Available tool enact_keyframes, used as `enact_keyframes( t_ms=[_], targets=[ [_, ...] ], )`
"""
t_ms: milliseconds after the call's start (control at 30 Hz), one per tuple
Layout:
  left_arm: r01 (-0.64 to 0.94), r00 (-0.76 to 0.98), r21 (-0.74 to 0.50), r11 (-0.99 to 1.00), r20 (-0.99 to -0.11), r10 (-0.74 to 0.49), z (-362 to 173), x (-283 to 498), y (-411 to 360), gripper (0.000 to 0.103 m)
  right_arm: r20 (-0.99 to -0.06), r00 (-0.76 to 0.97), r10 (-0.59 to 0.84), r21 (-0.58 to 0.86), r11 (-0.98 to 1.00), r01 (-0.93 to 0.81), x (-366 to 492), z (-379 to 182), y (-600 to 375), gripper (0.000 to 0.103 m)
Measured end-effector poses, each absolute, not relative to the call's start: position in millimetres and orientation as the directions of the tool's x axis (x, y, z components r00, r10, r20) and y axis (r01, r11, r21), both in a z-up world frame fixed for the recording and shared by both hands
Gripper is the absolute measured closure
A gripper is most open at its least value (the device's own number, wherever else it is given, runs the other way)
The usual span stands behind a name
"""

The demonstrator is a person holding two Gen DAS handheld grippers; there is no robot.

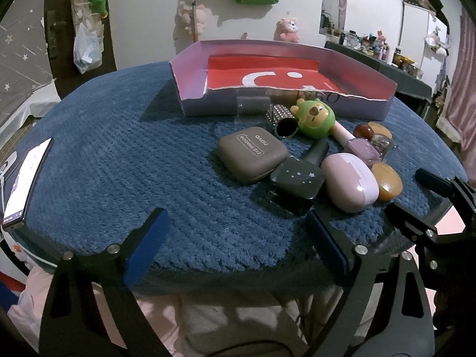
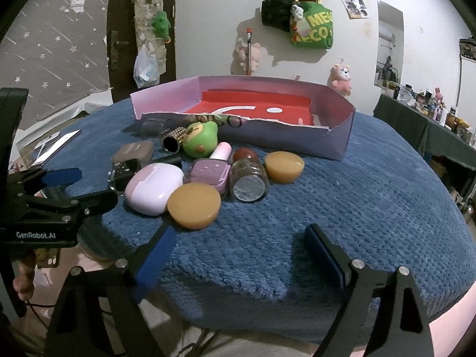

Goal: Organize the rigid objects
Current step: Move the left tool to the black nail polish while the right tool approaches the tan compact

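Note:
A pile of small rigid things lies on a blue mat (image 1: 119, 148) in front of a shallow purple box (image 1: 190, 101) with a red floor. In it are a grey eyeshadow case (image 1: 251, 154), a dark starred bottle (image 1: 297, 178), a pink earbud case (image 1: 348, 186), a green bear toy (image 1: 315, 117), amber stones (image 2: 195, 205) and a glass jar (image 2: 248, 181). My left gripper (image 1: 238, 247) is open and empty at the mat's near edge, below the pile. My right gripper (image 2: 238, 255) is open and empty, near the amber stone.
A phone (image 1: 23, 184) lies at the mat's left edge. The box (image 2: 342, 139) stands at the back of the mat. A cluttered dark table (image 2: 422, 125) stands at far right. Bags and plush toys hang on the wall behind.

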State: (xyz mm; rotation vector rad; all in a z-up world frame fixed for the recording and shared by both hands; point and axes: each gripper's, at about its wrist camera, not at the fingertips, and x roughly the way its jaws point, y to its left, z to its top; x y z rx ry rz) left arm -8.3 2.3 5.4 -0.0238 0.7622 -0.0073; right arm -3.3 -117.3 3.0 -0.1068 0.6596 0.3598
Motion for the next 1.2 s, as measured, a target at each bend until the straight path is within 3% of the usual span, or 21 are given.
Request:
enact_keyframes(
  t_ms=[100, 233, 400, 500, 733, 1133, 1200],
  targets=[
    [0.004, 0.723, -0.030, 1.000, -0.691, -0.023, 6, -6, 1, 0.013, -0.617, 0.724, 0.309, 0.017, 0.925, -0.379, -3, 4, -115, 0.016],
    [0.042, 0.723, -0.026, 0.999, -0.689, -0.048, 7, -6, -5, 0.023, -0.618, 0.719, 0.318, 0.009, 0.918, -0.397, -2, 4, -111, 0.017],
    [0.053, 0.727, -0.032, 0.998, -0.684, -0.060, 6, -4, -6, 0.024, -0.623, 0.709, 0.331, 0.011, 0.909, -0.416, 2, 5, -106, 0.020],
    [0.064, 0.727, -0.040, 0.997, -0.683, -0.074, 6, -3, -5, 0.030, -0.623, 0.705, 0.340, 0.004, 0.902, -0.431, 3, 5, -102, 0.023],
    [0.085, 0.730, -0.049, 0.995, -0.677, -0.096, 5, -4, -8, 0.032, -0.631, 0.687, 0.361, 0.007, 0.888, -0.460, 9, 7, -92, 0.031],
    [0.122, 0.729, -0.039, 0.992, -0.675, -0.116, 4, 0, -18, 0.034, -0.633, 0.691, 0.349, 0.029, 0.903, -0.429, 12, 5, -106, 0.035],
    [0.124, 0.729, -0.041, 0.991, -0.674, -0.119, 5, 1, -17, 0.038, -0.634, 0.690, 0.349, 0.030, 0.903, -0.429, 13, 5, -106, 0.035]
  ],
)
